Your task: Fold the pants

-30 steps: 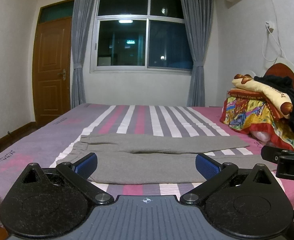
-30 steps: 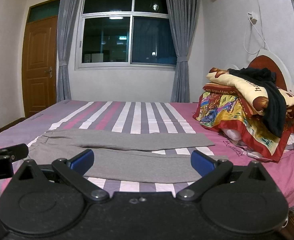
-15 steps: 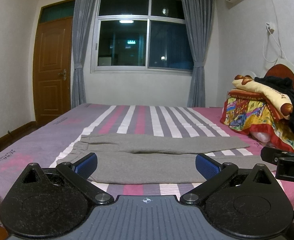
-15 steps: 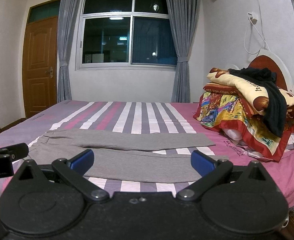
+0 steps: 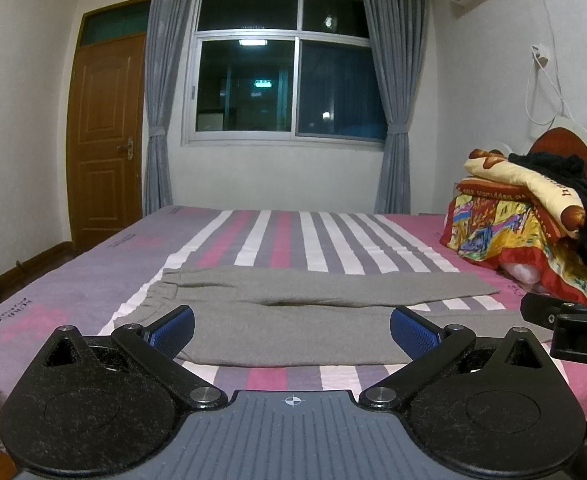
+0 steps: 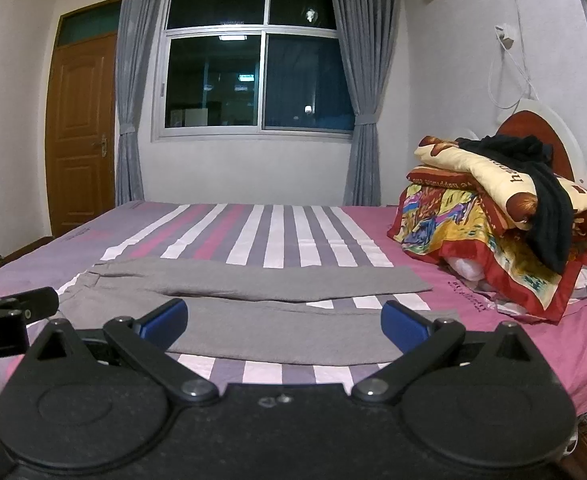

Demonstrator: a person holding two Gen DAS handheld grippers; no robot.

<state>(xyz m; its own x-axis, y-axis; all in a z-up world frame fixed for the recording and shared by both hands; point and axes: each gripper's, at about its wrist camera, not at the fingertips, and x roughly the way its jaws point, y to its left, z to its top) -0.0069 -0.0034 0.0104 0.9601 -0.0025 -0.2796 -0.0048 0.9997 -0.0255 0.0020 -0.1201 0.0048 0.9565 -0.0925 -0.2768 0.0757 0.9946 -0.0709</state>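
Grey pants (image 5: pixel 293 312) lie flat across the striped bed, waistband to the left and both legs running right; they also show in the right wrist view (image 6: pixel 277 312). My left gripper (image 5: pixel 291 330) is open and empty, held above the bed's near edge in front of the pants. My right gripper (image 6: pixel 283 322) is open and empty, also short of the pants. Part of the right gripper shows at the left wrist view's right edge (image 5: pixel 573 324).
The bed (image 5: pixel 277 236) has a pink, purple and white striped sheet. A pile of colourful quilts with a black garment (image 6: pixel 501 216) sits at the right by the headboard. A window (image 5: pixel 285 84), curtains and a wooden door (image 5: pixel 101 140) stand behind.
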